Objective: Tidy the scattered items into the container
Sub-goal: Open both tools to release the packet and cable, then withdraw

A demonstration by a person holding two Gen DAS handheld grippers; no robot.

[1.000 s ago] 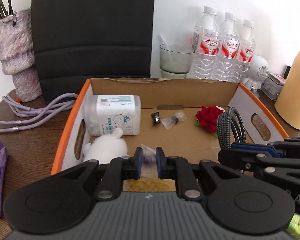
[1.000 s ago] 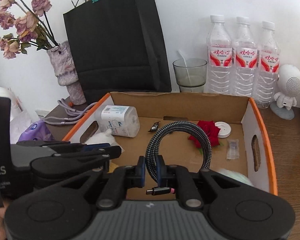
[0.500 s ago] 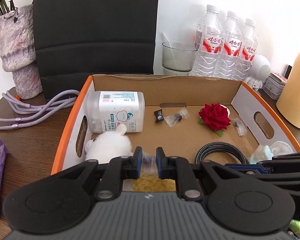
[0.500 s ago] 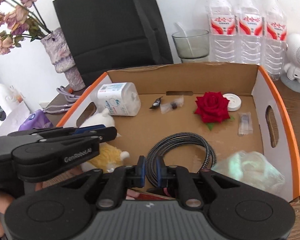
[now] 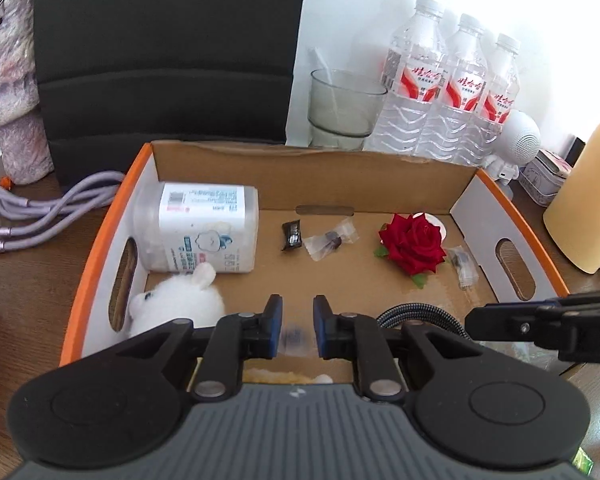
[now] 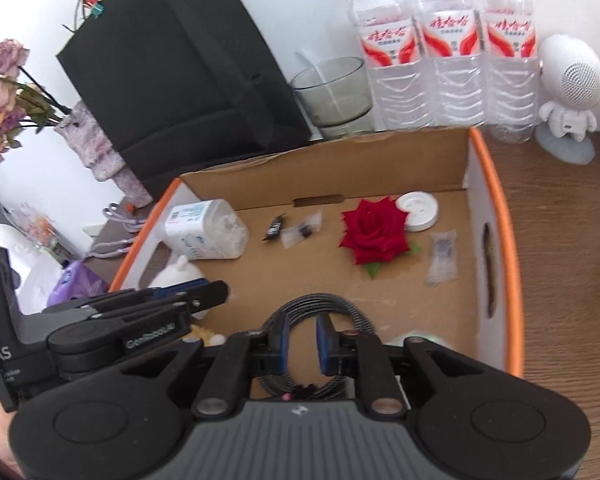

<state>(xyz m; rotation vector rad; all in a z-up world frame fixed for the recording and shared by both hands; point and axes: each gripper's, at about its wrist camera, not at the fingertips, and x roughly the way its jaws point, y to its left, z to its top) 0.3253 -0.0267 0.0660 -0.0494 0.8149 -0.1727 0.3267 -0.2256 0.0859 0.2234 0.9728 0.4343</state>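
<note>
Left wrist view: the cardboard box (image 5: 312, 184), orange-rimmed with oval handle cut-outs, sits on the wooden surface (image 5: 28, 280). In it lie a clear plastic tub of cotton swabs (image 5: 204, 232) on its side, a fluffy white plush toy (image 5: 180, 300), a small black wrapper (image 5: 292, 236), a crinkled clear packet (image 5: 332, 238) and a red fabric rose (image 5: 414, 242). The left hand-held gripper (image 5: 296, 330) has its jaws opening, narrow, with a small blurred item (image 5: 296, 338) between them, untouched.

Right wrist view: the right hand-held gripper (image 6: 302, 344) has its jaws opening over the coiled braided cable (image 6: 316, 308) lying on the box floor; its pads stand clear of the cable. A round white cap (image 6: 418, 212) lies beside the rose.
</note>
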